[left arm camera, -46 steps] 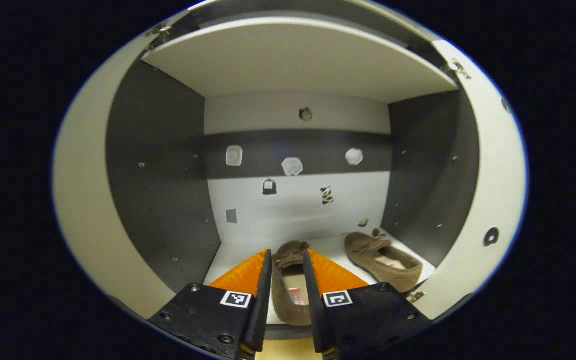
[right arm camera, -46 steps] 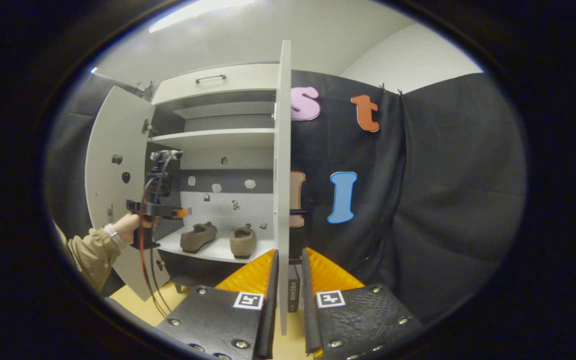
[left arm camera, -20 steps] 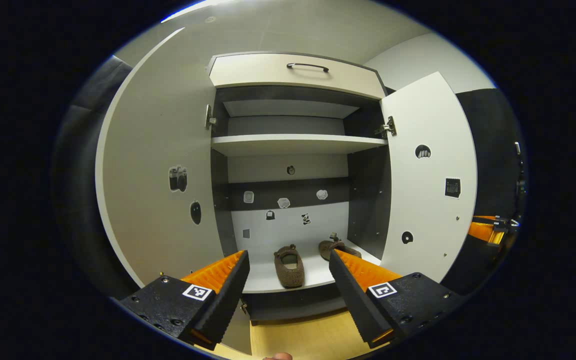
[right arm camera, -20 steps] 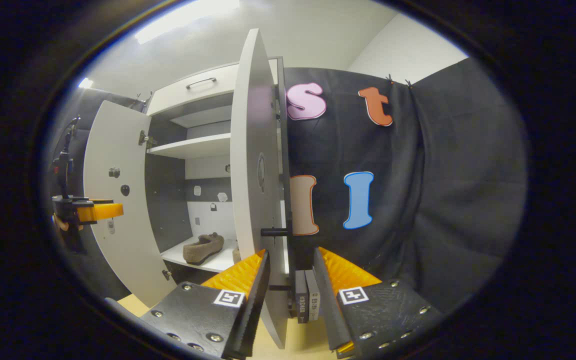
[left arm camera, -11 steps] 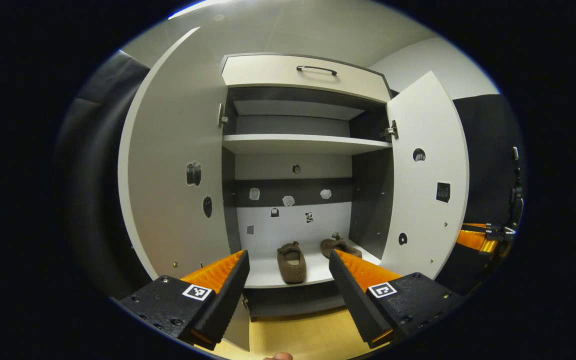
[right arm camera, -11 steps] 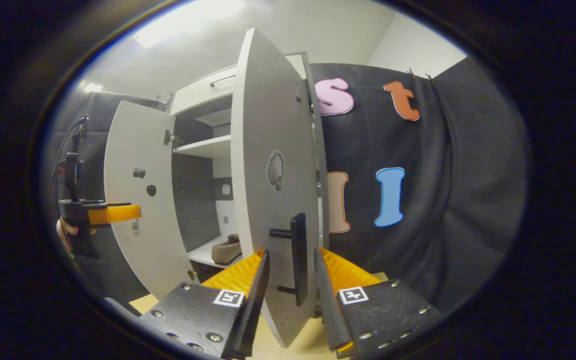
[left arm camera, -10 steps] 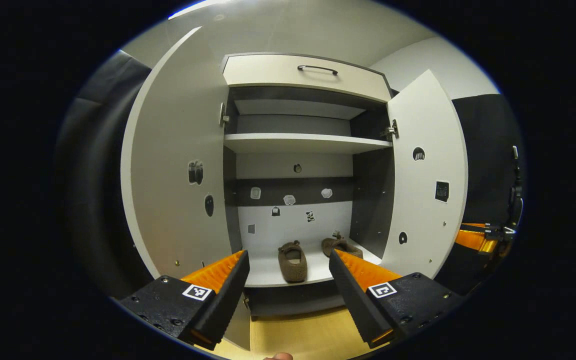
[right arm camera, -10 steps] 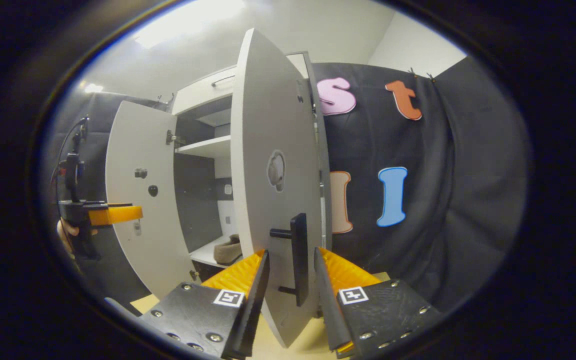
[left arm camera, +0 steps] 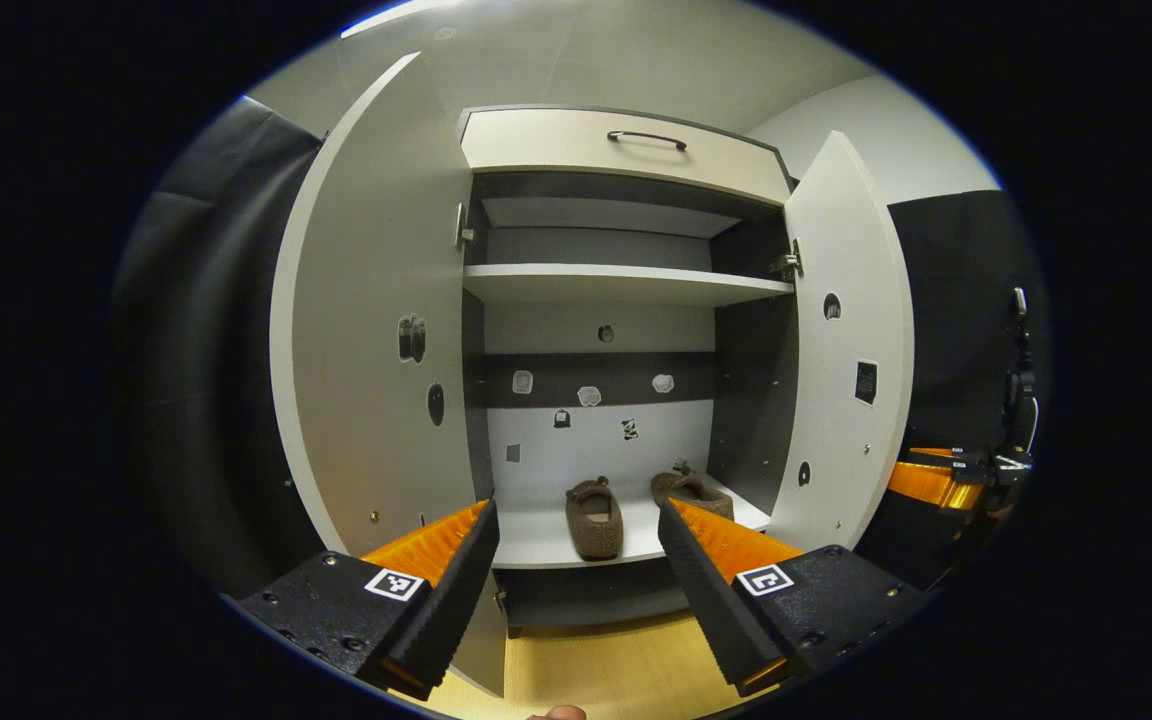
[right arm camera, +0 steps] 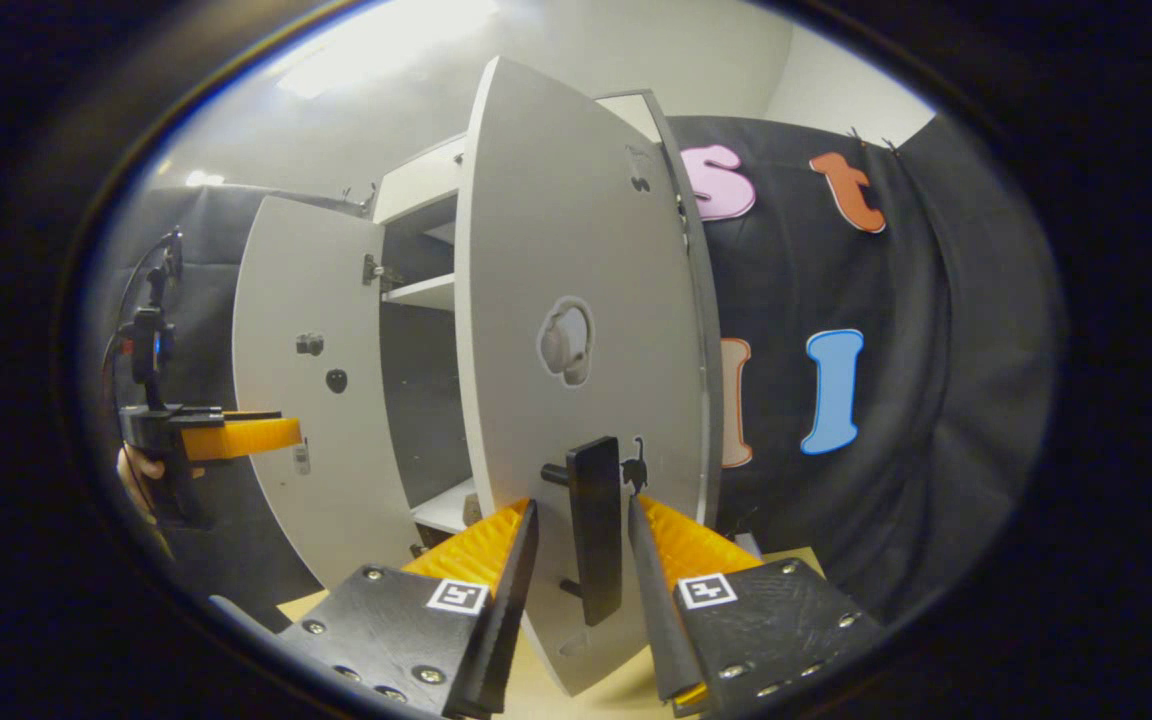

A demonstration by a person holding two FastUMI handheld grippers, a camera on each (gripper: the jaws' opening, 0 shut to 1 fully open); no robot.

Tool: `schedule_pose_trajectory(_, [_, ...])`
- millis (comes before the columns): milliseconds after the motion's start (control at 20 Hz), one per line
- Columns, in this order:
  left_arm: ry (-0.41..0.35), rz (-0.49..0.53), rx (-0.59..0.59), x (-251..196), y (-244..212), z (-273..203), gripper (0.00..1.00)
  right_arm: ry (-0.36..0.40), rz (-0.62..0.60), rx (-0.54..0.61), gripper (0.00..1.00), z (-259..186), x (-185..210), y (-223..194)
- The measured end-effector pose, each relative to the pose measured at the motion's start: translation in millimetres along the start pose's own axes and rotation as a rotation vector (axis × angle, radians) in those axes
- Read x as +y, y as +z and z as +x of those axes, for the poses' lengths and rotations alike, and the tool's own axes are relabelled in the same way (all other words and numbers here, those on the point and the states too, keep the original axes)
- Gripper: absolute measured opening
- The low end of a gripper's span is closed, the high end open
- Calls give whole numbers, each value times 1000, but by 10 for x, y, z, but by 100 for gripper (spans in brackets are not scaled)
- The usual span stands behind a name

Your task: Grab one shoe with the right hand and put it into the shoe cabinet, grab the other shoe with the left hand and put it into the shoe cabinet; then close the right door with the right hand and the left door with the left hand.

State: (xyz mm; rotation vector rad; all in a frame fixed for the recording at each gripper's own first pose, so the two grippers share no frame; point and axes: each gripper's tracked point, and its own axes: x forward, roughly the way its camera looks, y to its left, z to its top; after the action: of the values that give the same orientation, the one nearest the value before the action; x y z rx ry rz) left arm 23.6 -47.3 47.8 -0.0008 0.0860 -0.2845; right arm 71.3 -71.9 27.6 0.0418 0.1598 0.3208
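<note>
Right gripper [right arm camera: 581, 560]: jaws spread narrowly around the right door's handle [right arm camera: 596, 525], gaps either side, no pinch. Since 2.3 s ago the right door [right arm camera: 576, 340] has swung from edge-on to partly closed; closing is judged under way.

Left gripper [left arm camera: 576, 560]: jaws wide apart, holding nothing, backed out of the shoe cabinet [left arm camera: 626, 285].

Both shoes [left arm camera: 594, 515] sit on the bottom shelf [left arm camera: 536, 535] at 12 o'clock, so stowing looks done.

Left door [left arm camera: 376, 330] stands open at 10 o'clock, with open room in front of it.
</note>
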Motion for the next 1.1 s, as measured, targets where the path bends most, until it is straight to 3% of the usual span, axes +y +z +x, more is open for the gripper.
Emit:
schedule_pose_trajectory(50, [1, 1, 0, 11, -7, 10, 98, 12, -2, 2, 50, 25, 43, -6])
schedule_pose_trajectory(200, [6, 3, -4, 36, 9, -15, 98, 45, -6, 12, 55, 124, 155, -45])
schedule_pose_trajectory(250, [9, 1, -5, 56, 15, -21, 98, 47, -7, 15, 50, 151, 173, -58])
schedule_pose_trajectory(300, [12, -1, -5, 71, 15, -29, 98, 43, -6, 15, 54, 194, 166, -61])
schedule_pose_trajectory(700, [30, -16, -8, 202, 18, -94, 98, 23, -38, 26, 55, 407, 163, -102])
schedule_pose_trajectory(900, [27, -35, -4, 237, 25, -169, 98, 31, -57, 29, 63, 501, 217, -114])
schedule_pose_trajectory(950, [31, -39, -2, 259, 33, -200, 100, 27, -54, 33, 71, 520, 205, -119])
schedule_pose_trajectory(1100, [46, -48, -6, 330, 64, -323, 98, 19, -38, 38, 83, 639, 217, -120])
